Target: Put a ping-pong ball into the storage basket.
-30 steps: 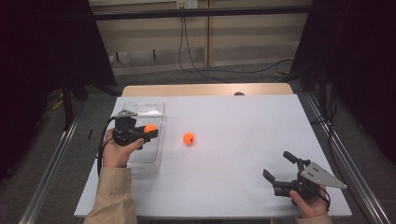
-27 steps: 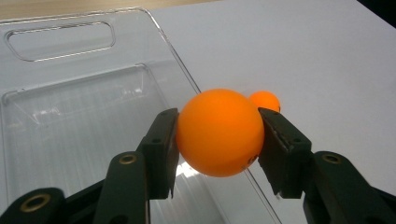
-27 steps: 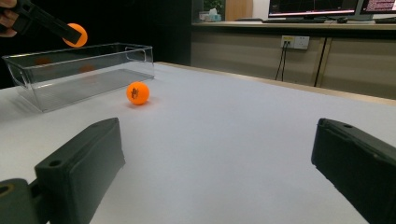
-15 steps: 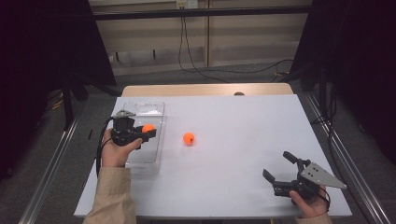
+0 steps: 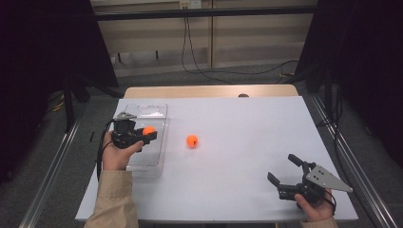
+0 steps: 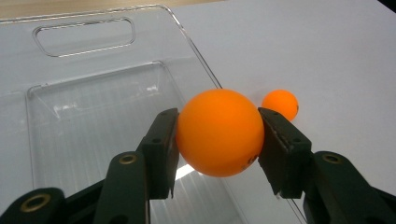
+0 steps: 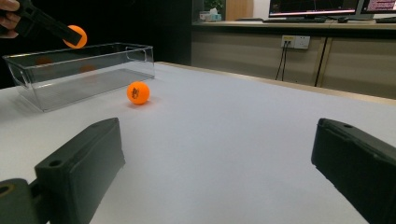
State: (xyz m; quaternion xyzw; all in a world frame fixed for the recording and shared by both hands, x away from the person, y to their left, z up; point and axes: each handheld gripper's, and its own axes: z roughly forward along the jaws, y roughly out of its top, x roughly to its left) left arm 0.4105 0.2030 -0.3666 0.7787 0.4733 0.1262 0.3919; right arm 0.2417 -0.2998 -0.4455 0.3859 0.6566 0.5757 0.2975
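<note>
My left gripper (image 5: 146,133) is shut on an orange ball (image 5: 148,130) and holds it above the clear plastic bin (image 5: 152,110) at the table's left. In the left gripper view both pads press the ball (image 6: 219,132) from either side, over the bin (image 6: 93,79). A second orange ball (image 5: 192,140) lies on the white table just right of the bin, also seen past the jaws (image 6: 280,103) and in the right gripper view (image 7: 138,92). My right gripper (image 5: 285,169) rests at the table's front right corner, open, with nothing between its fingers.
The white table (image 5: 247,128) reaches back to a wooden strip at its far edge. Metal rails run along both sides of the table. Cables hang on the back wall. The right gripper view shows the bin (image 7: 79,70) with the held ball (image 7: 74,36) above it.
</note>
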